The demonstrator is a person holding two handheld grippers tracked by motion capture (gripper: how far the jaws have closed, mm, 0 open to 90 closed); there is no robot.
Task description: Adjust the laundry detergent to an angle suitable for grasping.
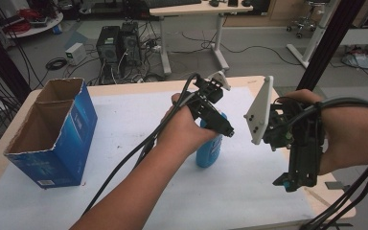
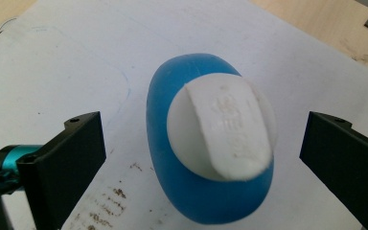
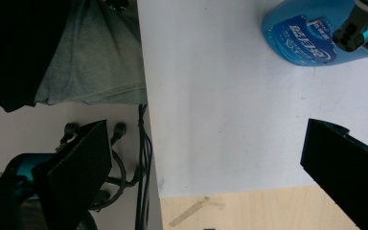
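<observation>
Room: office floor behind is carrying desks, computer towers (image 1: 120,45) and loose cables.
Surface (image 1: 139,120): wooden top is lying under a white sheet; a torn-open blue cardboard box (image 1: 52,139) is standing at its left end.
Bottle (image 1: 210,149): blue bottle with a white flip cap is standing upright near the middle of the sheet, well apart from the box.
Left hand (image 1: 184,129): forearm is reaching in from the bottom edge, hand tilting the left tongs (image 1: 220,125) down over the bottle's top.
Right hand (image 1: 354,132): hand is holding the right tongs (image 1: 290,181) near the surface's right edge, jaws pointing down, grey plate facing left.
Left gripper view: looking straight down on the bottle (image 2: 210,143) and its embossed cap, with brown specks on the sheet beside it.
Right gripper view: showing the bottle's (image 3: 306,36) printed label, the sheet's edge, grey fabric and cables below.
Left tongs: (image 2: 201,160) spread wide, jaws flanking the bottle without touching.
Right tongs: (image 3: 206,167) spread wide, holding nothing.
</observation>
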